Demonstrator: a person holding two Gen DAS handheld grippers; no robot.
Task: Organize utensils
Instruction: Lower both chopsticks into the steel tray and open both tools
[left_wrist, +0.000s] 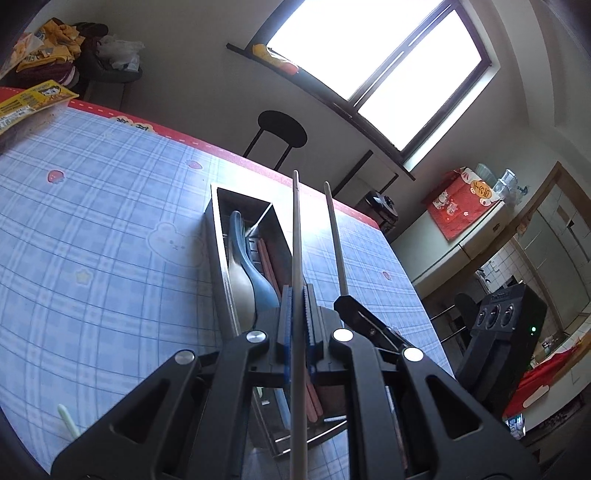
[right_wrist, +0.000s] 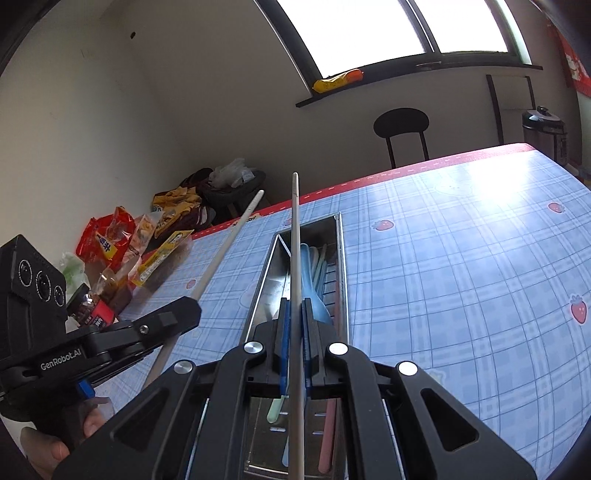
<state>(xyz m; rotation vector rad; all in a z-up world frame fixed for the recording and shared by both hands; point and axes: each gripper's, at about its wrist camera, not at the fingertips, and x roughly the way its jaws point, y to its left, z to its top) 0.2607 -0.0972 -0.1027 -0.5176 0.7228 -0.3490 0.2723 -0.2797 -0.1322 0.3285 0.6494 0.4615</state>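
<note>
Black handheld grippers with blue-padded fingers (left_wrist: 286, 317)
Silver round screws on the linkage arms; white "GenRobot.AI" lettering on the left gripper (right_wrist: 177, 317); bare skin below

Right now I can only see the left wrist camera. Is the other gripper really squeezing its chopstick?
Observer: Yes. In the right wrist view, the right gripper has its blue pads shut on a pale chopstick that points forward over the metal tray.
Operator: Is there anything near my gripper that I can't see?
Observer: A red snack packet lies at the table's far edge, past the left gripper and the second chopstick it holds.
</note>
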